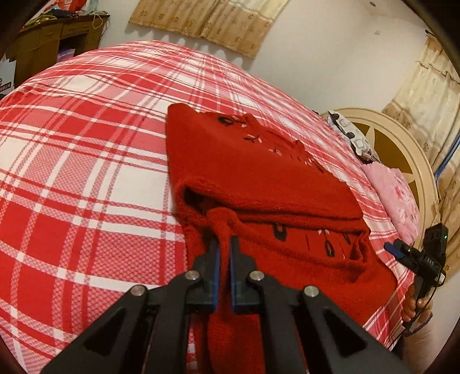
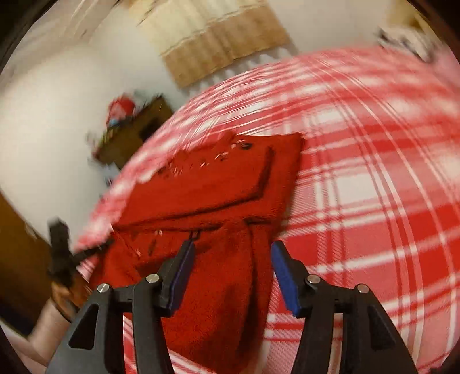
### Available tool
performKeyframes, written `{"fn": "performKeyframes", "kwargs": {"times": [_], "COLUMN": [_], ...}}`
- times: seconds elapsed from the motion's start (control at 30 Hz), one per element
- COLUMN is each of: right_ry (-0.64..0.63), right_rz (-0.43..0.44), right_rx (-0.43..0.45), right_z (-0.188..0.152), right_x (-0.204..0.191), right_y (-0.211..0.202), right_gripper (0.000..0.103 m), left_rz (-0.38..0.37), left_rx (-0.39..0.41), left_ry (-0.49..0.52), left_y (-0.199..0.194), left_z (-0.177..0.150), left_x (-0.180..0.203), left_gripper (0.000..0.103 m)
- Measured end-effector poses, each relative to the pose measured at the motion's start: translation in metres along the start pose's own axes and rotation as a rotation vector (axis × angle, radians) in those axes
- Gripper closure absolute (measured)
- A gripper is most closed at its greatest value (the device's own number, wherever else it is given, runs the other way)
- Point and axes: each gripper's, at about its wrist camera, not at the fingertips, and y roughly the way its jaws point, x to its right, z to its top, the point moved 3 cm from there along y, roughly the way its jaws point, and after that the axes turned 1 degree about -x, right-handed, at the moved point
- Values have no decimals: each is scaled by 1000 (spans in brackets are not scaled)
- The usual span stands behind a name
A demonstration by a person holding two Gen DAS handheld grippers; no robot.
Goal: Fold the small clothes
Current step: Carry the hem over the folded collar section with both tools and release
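A small red knitted sweater (image 1: 258, 178) with dark and pale embroidery lies partly folded on a red-and-white plaid bed (image 1: 86, 161). My left gripper (image 1: 223, 244) is shut on a bunched fold of the sweater near its lower edge. In the left wrist view my right gripper (image 1: 402, 251) shows at the far right edge, beside the sweater. In the blurred right wrist view the right gripper (image 2: 231, 250) is open, its blue pads (image 2: 283, 273) straddling the sweater (image 2: 218, 201) near its bottom part without holding it.
A pink pillow (image 1: 399, 198) and a patterned pillow (image 1: 350, 135) lie against the cream and brown headboard (image 1: 402, 149). A wooden desk (image 1: 49, 43) stands beyond the bed's far corner. Curtains (image 1: 207, 20) hang on the wall.
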Motion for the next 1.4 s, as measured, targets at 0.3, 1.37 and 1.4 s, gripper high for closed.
{"fn": "performKeyframes", "kwargs": {"times": [0.3, 1.37, 1.4], "right_ry": [-194, -207, -209], "right_rz": [-114, -164, -173], "right_rx": [-105, 174, 178], "right_z": [-2, 107, 115], "right_x": [-9, -56, -54], "right_y": [48, -20, -15], "right_gripper": [52, 95, 95], "left_rz": [30, 102, 113], "left_rx": [-21, 174, 178], "left_ry": [53, -6, -5], "left_y": [3, -34, -32], "left_z": [1, 96, 101], "left_x": [3, 26, 26], "left_gripper": [93, 97, 97]}}
